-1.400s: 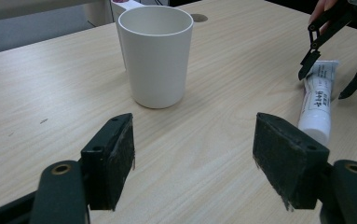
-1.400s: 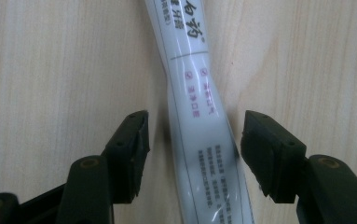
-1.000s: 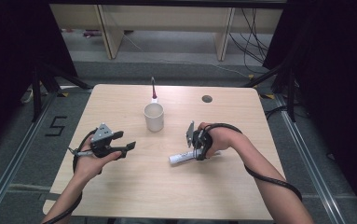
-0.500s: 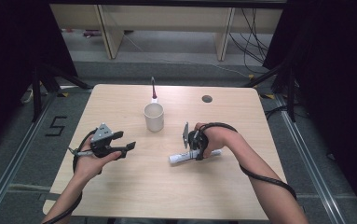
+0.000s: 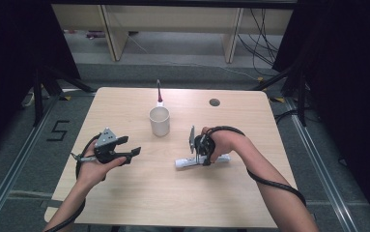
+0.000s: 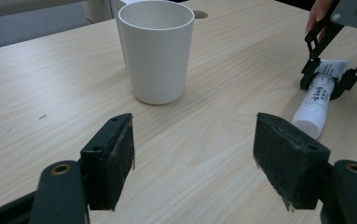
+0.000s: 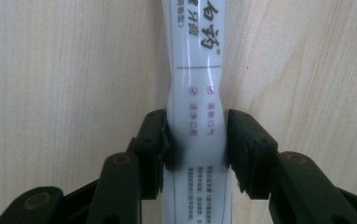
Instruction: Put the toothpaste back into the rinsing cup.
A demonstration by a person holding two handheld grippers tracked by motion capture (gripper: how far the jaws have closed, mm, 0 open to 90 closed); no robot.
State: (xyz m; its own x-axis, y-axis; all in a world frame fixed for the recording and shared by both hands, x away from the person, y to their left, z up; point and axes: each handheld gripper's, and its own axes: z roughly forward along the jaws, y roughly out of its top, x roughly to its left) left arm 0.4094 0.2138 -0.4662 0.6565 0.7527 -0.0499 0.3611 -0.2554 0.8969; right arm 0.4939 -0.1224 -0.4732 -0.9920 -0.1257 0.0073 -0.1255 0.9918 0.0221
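Two grippers at a pale wood tabletop, one clamped on a tube

Two hand-held grippers worked over a light, fine-grained wooden tabletop (image 5: 124,193) with rounded corners. Right gripper (image 5: 202,157) pointed down at a white toothpaste tube (image 7: 195,116), its black fingers (image 7: 154,140) pressed against both flanks of the tube. The glossy plastic body pinched inward between the pads, narrowing to a waist. Tube lay flat on the wood, printed with dark and purple characters; in the left gripper view its round white cap end (image 6: 306,122) pointed toward the camera, and the flat crimped end lay beyond the fingers. In the high view the tube sat right of centre, cap toward the person's left.

Left gripper (image 5: 130,154) was held near the left side of the tabletop, well apart from the tube. Its fingers (image 6: 113,158) stood wide apart with nothing between them; the pads looked matte black, rough at the edges.

White cup (image 6: 156,49), smooth, cylindrical and slightly tapered, stood upright near the middle of the tabletop, between the two grippers and farther from the person. Beyond it a thin dark red stick-like object (image 5: 159,92) rose from a small white base; too small to identify. Round dark hole (image 5: 214,102) sat in the wood toward the far right.
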